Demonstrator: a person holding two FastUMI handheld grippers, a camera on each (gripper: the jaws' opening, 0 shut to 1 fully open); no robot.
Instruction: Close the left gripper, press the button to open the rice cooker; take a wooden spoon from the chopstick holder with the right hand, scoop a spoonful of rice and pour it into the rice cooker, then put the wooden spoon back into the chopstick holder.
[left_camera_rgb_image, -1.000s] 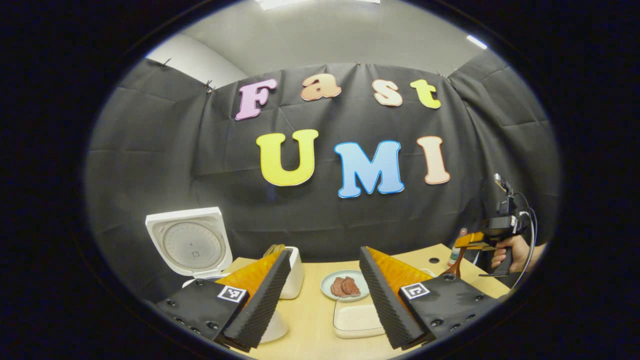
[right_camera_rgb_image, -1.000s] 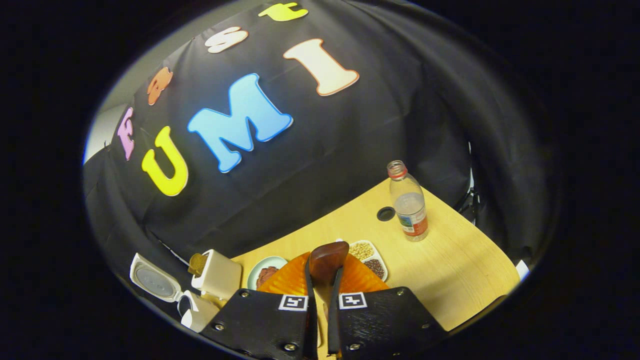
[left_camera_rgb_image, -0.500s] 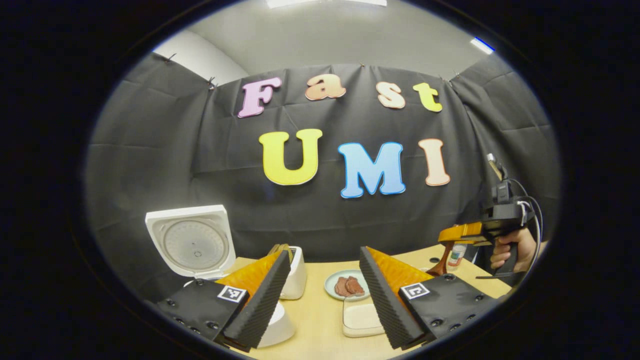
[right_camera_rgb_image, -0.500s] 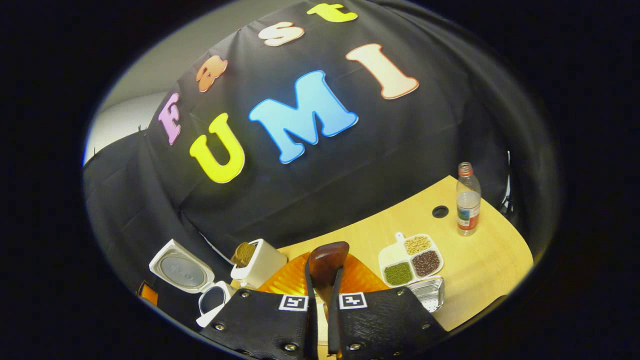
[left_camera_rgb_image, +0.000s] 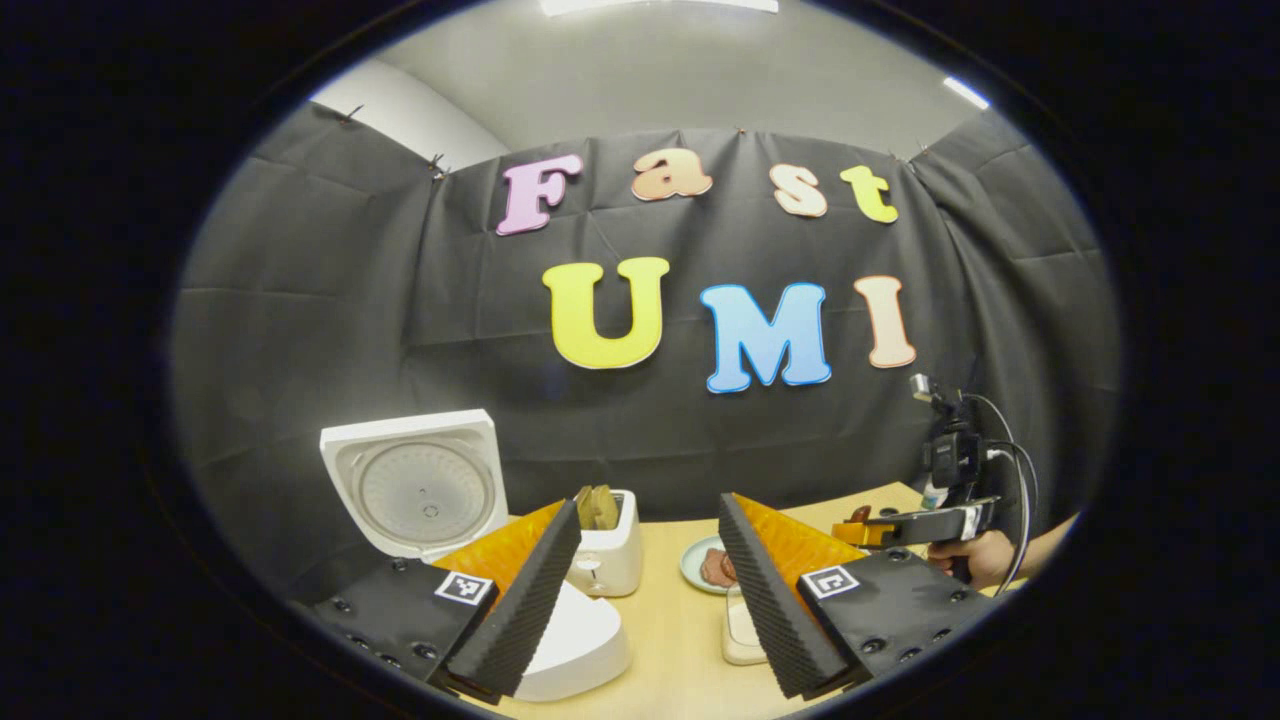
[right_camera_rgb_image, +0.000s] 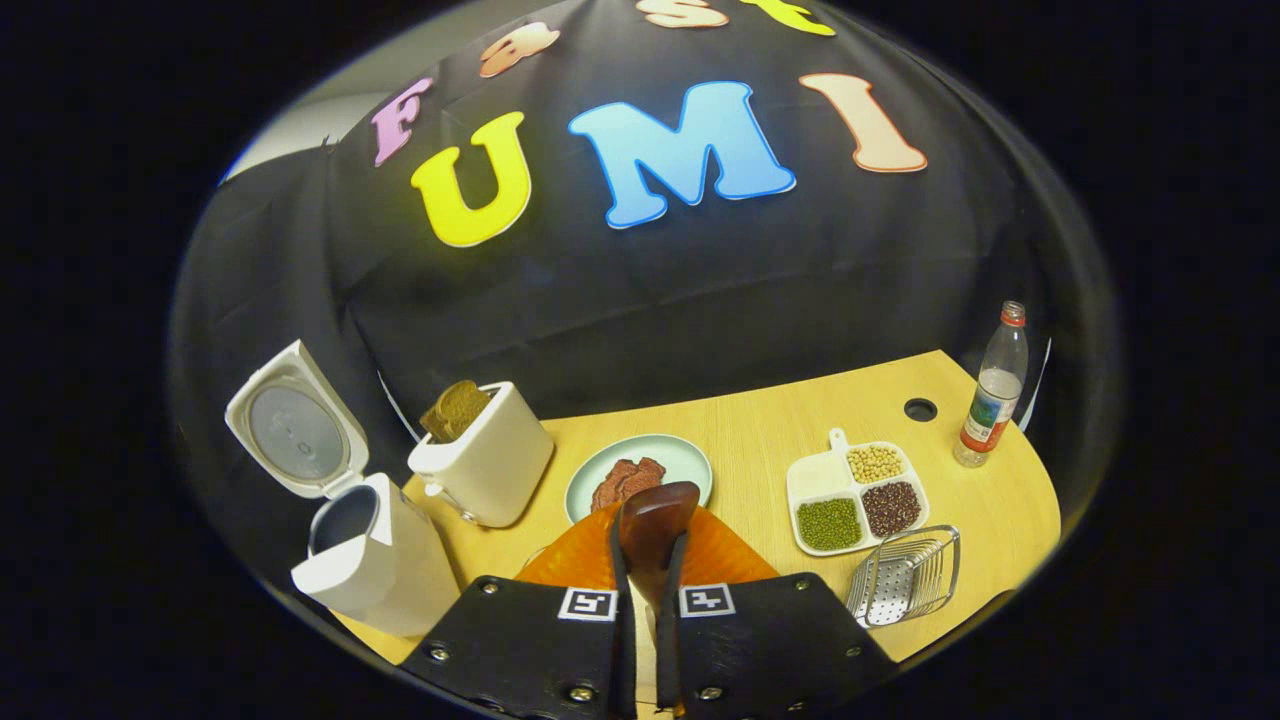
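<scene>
The white rice cooker (left_camera_rgb_image: 575, 640) (right_camera_rgb_image: 370, 555) stands open at the table's left, its lid (left_camera_rgb_image: 420, 490) (right_camera_rgb_image: 290, 425) raised. My left gripper (left_camera_rgb_image: 650, 505) is open and holds nothing, right of and behind the cooker. My right gripper (right_camera_rgb_image: 648, 548) is shut on the dark wooden spoon (right_camera_rgb_image: 655, 515), whose bowl sticks out past the fingertips above the table's middle. In the left gripper view that right gripper (left_camera_rgb_image: 900, 523) is at the far right with the spoon (left_camera_rgb_image: 855, 518), held by a hand (left_camera_rgb_image: 975, 558). A metal wire holder (right_camera_rgb_image: 905, 575) lies at the front right.
A white toaster (left_camera_rgb_image: 605, 555) (right_camera_rgb_image: 485, 465) with bread stands beside the cooker. A green plate of meat (right_camera_rgb_image: 690, 455) (left_camera_rgb_image: 700, 565) sits mid-table, with a white container (left_camera_rgb_image: 740, 630) in front of it. A divided dish of beans (right_camera_rgb_image: 815, 480) and a bottle (right_camera_rgb_image: 990, 395) are at the right.
The right gripper has levelled out and come down with the spoon, now facing the plate. The left gripper view has turned left, bringing the cooker closer to centre.
</scene>
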